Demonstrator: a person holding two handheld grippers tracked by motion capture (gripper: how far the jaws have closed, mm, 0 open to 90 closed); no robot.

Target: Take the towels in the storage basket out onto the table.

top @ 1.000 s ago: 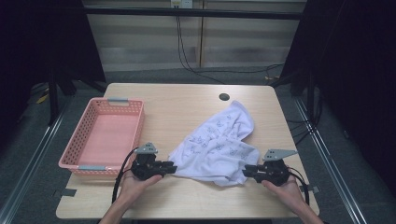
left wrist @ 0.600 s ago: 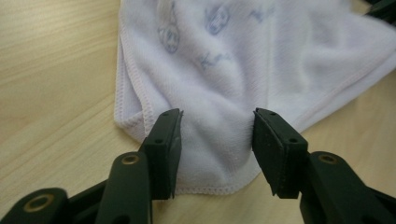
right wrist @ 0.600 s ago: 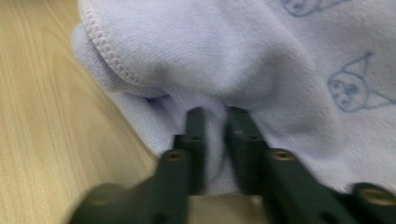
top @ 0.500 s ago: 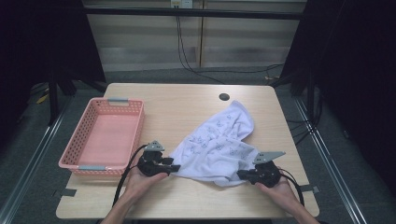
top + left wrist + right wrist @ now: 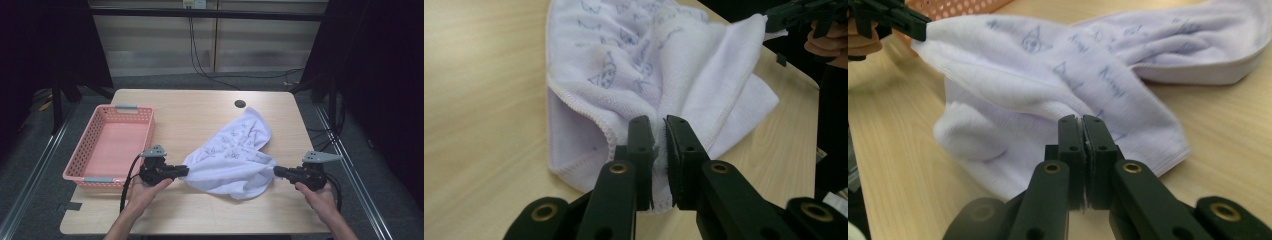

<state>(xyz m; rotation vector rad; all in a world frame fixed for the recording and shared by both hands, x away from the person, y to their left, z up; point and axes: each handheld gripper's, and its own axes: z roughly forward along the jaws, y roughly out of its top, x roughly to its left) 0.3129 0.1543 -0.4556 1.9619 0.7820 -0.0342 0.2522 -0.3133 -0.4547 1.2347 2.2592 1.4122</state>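
towel (image 5: 235, 160) now stretched | left tongs (image 5: 186, 171) just closing | right tongs (image 5: 276, 171) clamped, farther right

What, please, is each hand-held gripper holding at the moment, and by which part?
Both hold the white towel. The left hand-held gripper pinches its left edge, and the right hand-held gripper pinches its right edge, the cloth stretched between them.

Both forearms are coming in from the near edge, well apart. The left hand (image 5: 145, 187) is gripping the left tongs (image 5: 186, 171), whose jaws have just been closing and are pinching white cloth (image 5: 684, 85) (its edge bunched between the pads). The right hand (image 5: 317, 195) is holding the right tongs (image 5: 275, 171) pointing inward, jaws clamped tight on the cloth.
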